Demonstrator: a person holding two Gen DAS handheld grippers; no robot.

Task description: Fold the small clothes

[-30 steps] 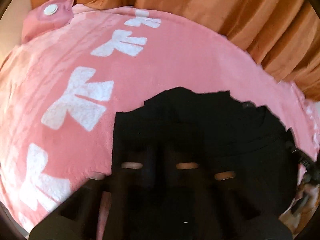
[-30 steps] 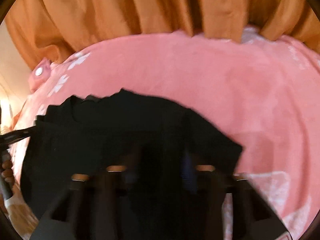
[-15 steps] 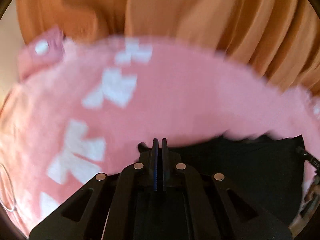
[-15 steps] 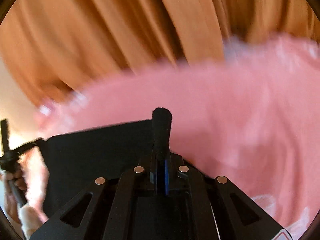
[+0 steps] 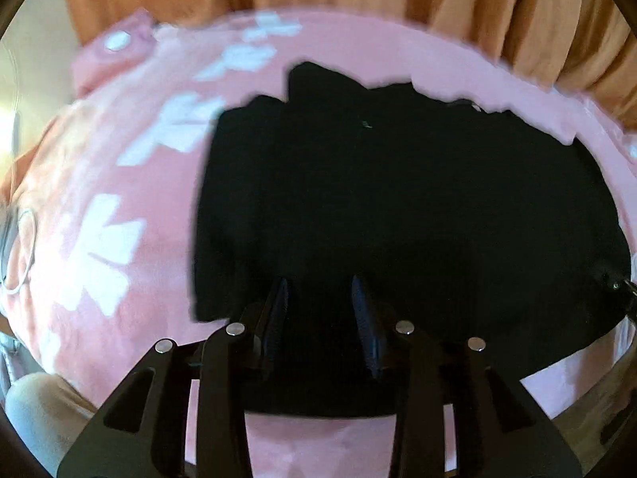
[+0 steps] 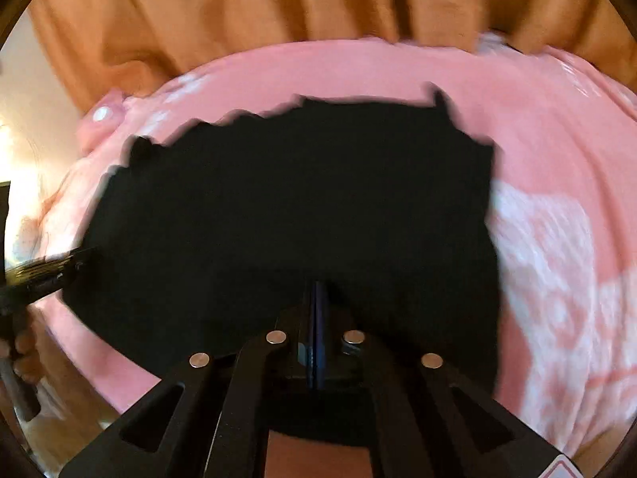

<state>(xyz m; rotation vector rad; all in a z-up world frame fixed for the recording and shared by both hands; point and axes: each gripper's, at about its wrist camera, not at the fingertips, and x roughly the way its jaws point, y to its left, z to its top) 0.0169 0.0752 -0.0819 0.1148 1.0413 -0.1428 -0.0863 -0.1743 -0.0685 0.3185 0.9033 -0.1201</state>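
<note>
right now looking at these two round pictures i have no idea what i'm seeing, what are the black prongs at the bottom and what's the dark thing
Each picture comes from a fisheye camera mounted on a hand-held gripper, one in each of a person's hands; no robot arm is involved. The black prongs are the gripper's own frame and fingers. In the left wrist view, the left gripper has its fingers spread apart over a black garment. In the right wrist view, the right gripper has its fingers pressed together at the garment's near edge; whether cloth is pinched is unclear. The garment lies on a pink blanket with white patterns, with orange curtains behind.
</note>
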